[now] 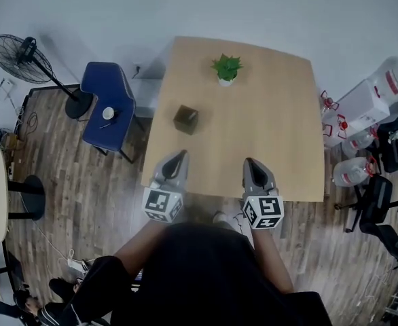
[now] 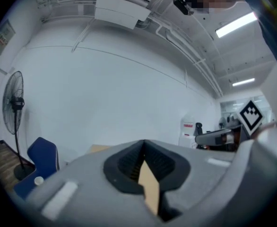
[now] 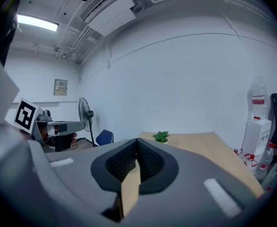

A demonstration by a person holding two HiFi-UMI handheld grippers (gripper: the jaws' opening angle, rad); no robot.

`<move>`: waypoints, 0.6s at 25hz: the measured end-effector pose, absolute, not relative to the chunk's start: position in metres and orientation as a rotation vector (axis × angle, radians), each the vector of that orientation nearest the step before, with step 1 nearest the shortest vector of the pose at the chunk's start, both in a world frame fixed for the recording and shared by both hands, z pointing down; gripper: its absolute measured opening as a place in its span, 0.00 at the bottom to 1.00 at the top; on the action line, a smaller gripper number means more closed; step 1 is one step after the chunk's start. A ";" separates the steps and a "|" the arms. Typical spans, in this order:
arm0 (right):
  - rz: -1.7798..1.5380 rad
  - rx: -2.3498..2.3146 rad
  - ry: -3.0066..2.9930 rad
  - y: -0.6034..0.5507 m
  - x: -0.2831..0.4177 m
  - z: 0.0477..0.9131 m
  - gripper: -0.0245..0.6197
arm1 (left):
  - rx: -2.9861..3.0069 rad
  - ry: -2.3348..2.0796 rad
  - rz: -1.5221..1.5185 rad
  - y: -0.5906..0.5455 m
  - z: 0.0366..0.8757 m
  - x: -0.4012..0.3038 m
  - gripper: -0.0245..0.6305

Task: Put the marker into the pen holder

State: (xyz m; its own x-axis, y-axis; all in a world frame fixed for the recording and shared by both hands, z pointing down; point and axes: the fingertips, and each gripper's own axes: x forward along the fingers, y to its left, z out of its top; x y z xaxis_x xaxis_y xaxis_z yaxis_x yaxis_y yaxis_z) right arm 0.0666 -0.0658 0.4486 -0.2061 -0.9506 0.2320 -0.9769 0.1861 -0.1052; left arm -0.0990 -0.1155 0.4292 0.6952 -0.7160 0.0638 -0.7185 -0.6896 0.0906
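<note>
You held both grippers over the near edge of the table (image 1: 287, 114), side by side and apart from each other, each pointing away from you across the wood. Your left gripper (image 1: 183, 154) had its jaws together: in the left gripper view the dark ribbed pads met at the tips with nothing between them, only a sliver of tabletop showing behind. Your right gripper (image 1: 248, 161) was the same, jaws closed tip to tip and empty in the right gripper view.

The pen holder (image 1: 185, 119), a small dark box, stood on the table ahead of your left gripper, well short of the far edge and clear of both grippers. I couldn't pick out the marker in any view. A little green plant (image 1: 226, 68) in a white pot sat nearer the far edge, between the lines of your two grippers.

Off the table's left side stood a blue chair (image 1: 104, 90) with a white cup (image 1: 108, 113) on its seat, and beyond it a black fan (image 1: 19, 56). Water bottles (image 1: 352, 172) were clustered on the floor to the right.
</note>
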 end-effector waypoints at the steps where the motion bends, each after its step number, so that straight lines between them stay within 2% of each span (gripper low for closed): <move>1: 0.347 1.901 -2.333 -0.061 0.076 0.448 0.04 | 2.786 -1.194 0.042 -0.111 0.429 -0.092 0.04; 9: 0.285 1.888 -2.331 -0.041 0.131 0.463 0.04 | 2.755 -1.309 0.067 -0.083 0.434 -0.051 0.04; 15: 0.308 1.826 -2.388 -0.027 0.136 0.472 0.04 | 2.711 -1.372 0.051 -0.060 0.437 -0.042 0.04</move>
State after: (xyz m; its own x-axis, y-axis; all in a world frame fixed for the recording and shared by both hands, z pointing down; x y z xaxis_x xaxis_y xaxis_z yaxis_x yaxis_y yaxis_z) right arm 0.1364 -0.0267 0.4721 -0.2654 -0.9394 0.2170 -0.9637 0.2519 -0.0881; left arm -0.0420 -0.0604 0.4366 0.5927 -0.8018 0.0764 -0.8053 -0.5880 0.0762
